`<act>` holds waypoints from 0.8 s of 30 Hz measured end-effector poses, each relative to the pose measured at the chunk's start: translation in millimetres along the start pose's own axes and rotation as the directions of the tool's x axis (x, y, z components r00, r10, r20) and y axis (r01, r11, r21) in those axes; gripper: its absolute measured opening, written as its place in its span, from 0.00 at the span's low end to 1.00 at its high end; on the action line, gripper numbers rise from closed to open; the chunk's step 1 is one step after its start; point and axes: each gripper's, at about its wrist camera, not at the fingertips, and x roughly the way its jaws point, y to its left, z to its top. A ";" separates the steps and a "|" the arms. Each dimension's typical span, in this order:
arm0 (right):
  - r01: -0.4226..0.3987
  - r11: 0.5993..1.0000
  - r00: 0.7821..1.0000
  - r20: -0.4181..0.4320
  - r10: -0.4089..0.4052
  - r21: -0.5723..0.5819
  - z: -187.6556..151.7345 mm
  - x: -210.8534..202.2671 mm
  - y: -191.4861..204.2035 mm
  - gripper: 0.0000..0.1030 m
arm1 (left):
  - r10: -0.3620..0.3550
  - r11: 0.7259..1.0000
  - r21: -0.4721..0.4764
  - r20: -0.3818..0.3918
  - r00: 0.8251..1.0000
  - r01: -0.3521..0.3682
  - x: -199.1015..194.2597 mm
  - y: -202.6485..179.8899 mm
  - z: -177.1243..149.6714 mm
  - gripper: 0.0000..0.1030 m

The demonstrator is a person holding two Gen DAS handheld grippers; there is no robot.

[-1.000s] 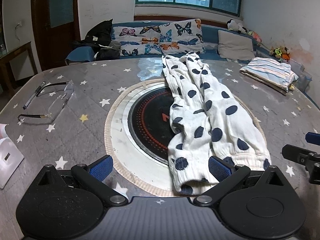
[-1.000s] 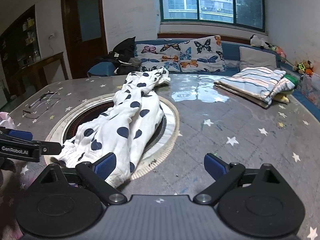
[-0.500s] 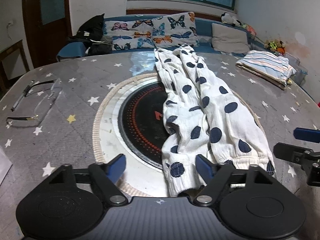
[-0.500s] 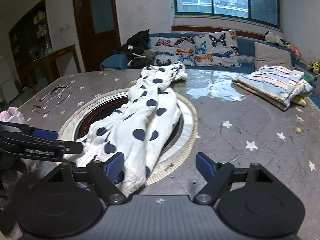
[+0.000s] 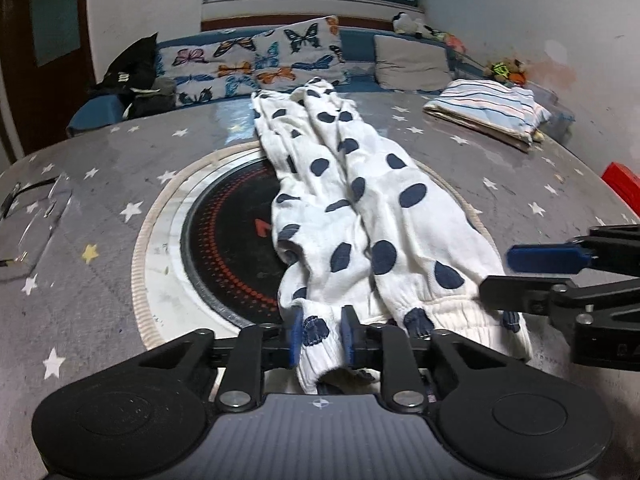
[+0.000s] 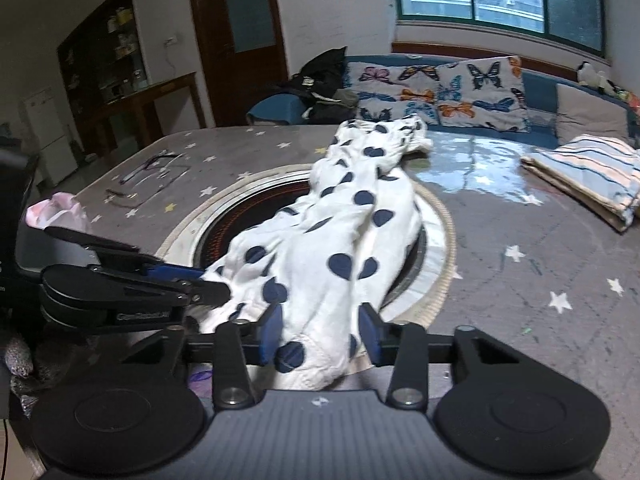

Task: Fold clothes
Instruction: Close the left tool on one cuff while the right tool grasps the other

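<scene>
White trousers with dark blue dots (image 5: 384,208) lie lengthwise across the star-patterned table (image 5: 100,280), their two cuffs at the near edge. In the left wrist view my left gripper (image 5: 321,336) is shut on the left cuff, blue pads pressed to both sides. My right gripper (image 5: 496,274) reaches in from the right at the other cuff. In the right wrist view the trousers (image 6: 352,220) run away from me. There my right gripper (image 6: 320,336) is shut on a thick bunch of the right cuff. My left gripper (image 6: 218,280) pinches the neighbouring cuff at left.
A round black hotplate (image 5: 232,240) is set into the table under the trousers. Folded striped cloth (image 5: 488,108) lies at the far right, glasses (image 5: 32,216) at the left edge. A red object (image 5: 624,184) sits at the right edge, a pink item (image 6: 60,212) at the left.
Both grippers stood open before the cuffs; both have moved forward and closed on the cloth, the left on the left cuff and the right on the right cuff.
</scene>
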 end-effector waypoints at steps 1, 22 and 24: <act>-0.004 1.000 1.000 -0.003 0.004 0.000 -0.6 1.1 0.9 0.25 | -0.003 1.000 0.005 0.004 1.000 0.003 -0.6 -0.7 -0.3 0.17; -0.104 0.992 0.993 0.044 0.107 -0.076 3.4 -32.1 19.5 0.21 | -0.038 0.998 -0.046 0.054 0.998 0.041 -45.8 1.6 -23.8 0.09; -0.130 0.985 0.991 0.029 0.134 -0.109 2.4 -30.0 29.7 0.29 | -0.055 0.996 -0.062 0.047 0.997 0.058 -46.4 3.9 -26.5 0.09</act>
